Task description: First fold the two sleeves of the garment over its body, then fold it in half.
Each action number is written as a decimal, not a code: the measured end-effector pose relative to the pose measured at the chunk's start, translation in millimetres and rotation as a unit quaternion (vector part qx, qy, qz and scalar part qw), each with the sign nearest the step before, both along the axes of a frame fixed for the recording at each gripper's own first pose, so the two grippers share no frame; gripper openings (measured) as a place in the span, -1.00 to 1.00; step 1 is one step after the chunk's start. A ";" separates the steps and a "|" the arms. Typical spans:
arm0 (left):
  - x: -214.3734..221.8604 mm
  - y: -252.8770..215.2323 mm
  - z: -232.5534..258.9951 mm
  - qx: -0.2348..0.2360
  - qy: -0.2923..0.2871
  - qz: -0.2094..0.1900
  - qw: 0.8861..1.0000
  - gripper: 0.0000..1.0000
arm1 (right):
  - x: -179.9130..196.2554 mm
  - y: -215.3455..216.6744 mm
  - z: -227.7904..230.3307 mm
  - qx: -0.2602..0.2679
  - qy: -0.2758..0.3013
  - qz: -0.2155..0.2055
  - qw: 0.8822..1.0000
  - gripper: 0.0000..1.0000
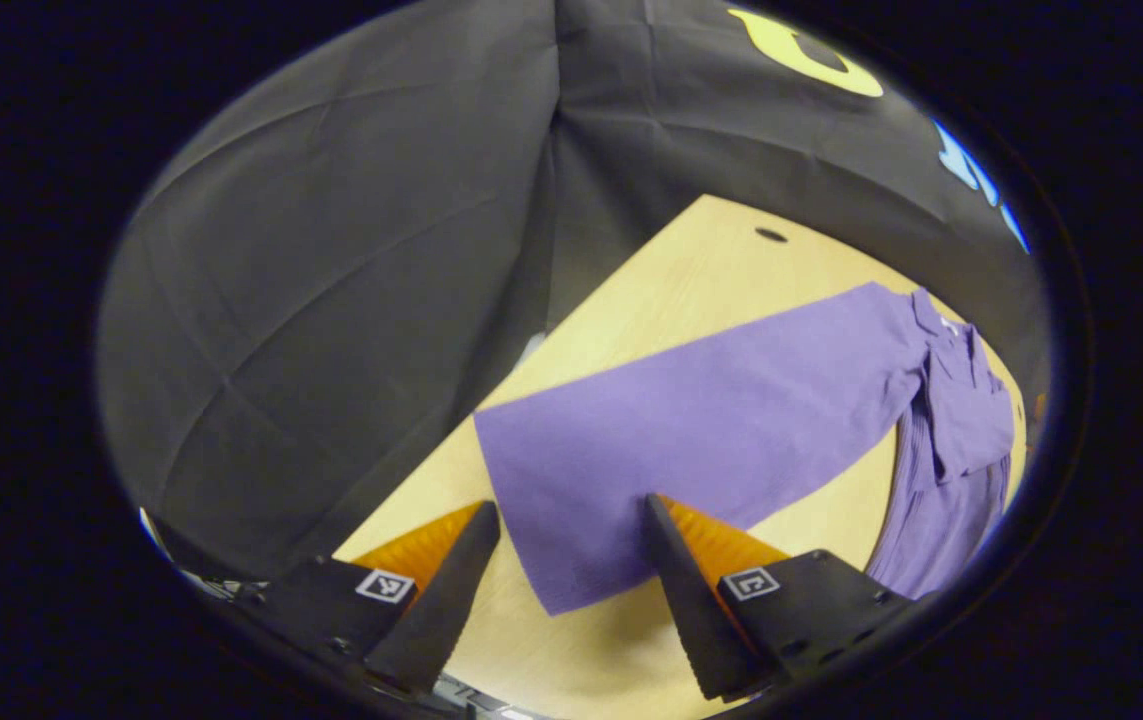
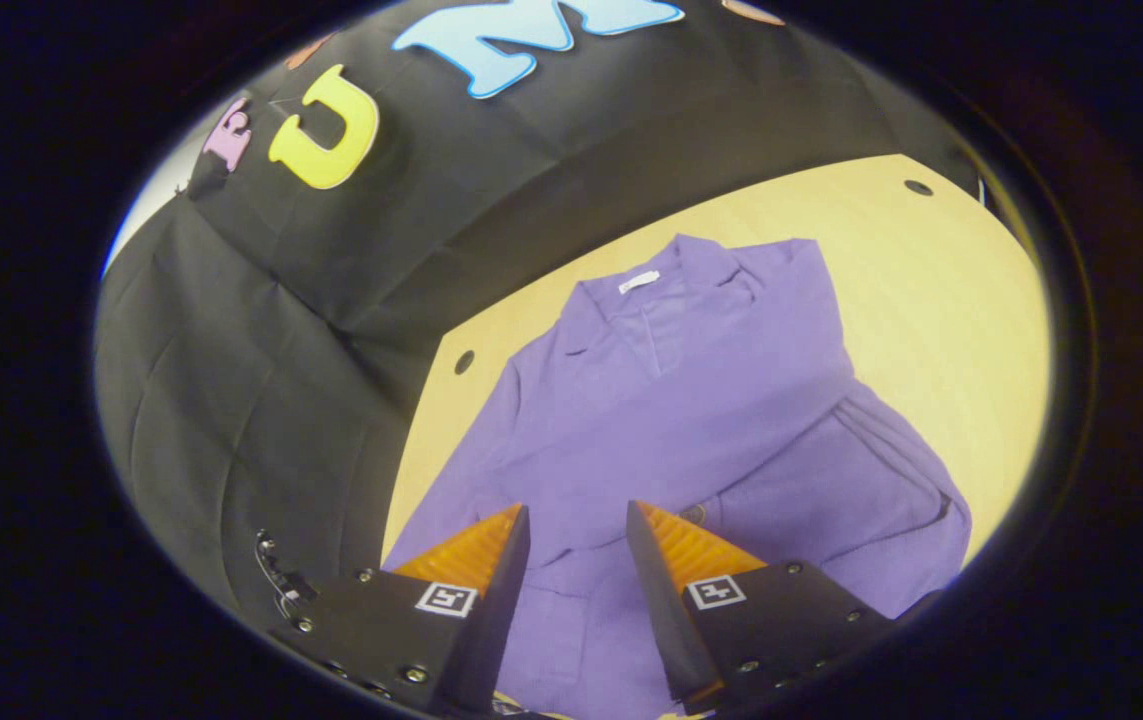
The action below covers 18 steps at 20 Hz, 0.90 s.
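Black cloth walls close in a pale wooden bench point(image 1: 671, 290), on which the purple garment point(image 2: 691, 400) lies flat, collar toward the wall, its lower hem cut off behind the tools. In the left gripper view, one sleeve point(image 1: 691, 430) stretches straight out across the bench, and the left tool point(image 1: 571, 515) hangs wide open over its cuff end, holding nothing. In the right gripper view, the right tool point(image 2: 578, 520) gapes over the garment's body, gripping nothing; whether the far sleeve is folded is hard to tell.

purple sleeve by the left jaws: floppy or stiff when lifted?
Likely floppy: the sleeve lies flat on the table, and the garment is rumpled at the collar. Probably light, thin knit. It may drag rather than slide cleanly.
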State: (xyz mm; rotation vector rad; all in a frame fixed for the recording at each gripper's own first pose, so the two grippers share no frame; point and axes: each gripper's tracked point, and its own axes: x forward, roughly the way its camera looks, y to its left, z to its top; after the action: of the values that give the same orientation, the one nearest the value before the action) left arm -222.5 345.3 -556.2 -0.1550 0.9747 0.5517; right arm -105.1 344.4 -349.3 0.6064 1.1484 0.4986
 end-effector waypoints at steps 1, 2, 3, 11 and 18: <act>1.5 0.8 1.4 0.006 -0.006 -0.002 1.000 0.89 | -0.8 -3.7 -2.0 -0.002 0.003 -0.003 1.000 0.23; 0.9 0.7 -1.3 0.005 0.000 0.000 1.000 0.89 | -1.5 -6.9 -3.3 -0.004 0.005 -0.005 1.000 0.23; 2.0 -0.3 0.7 0.005 -0.002 -0.001 1.000 0.84 | -1.8 -10.1 -3.8 -0.006 0.006 -0.008 1.000 0.23; 20.9 -21.2 -2.3 0.003 0.026 -0.005 1.000 -0.70 | -3.8 -17.6 -10.6 -0.008 0.014 -0.009 1.000 0.23; 25.7 -19.4 -2.2 -0.014 0.027 0.005 1.000 -0.89 | -2.3 -20.1 -11.3 -0.003 0.015 -0.007 1.000 0.24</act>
State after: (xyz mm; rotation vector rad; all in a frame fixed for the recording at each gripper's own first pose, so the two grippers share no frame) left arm -196.7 325.8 -558.3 -0.1710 1.0341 0.5547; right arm -107.4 324.3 -360.6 0.6185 1.1737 0.4748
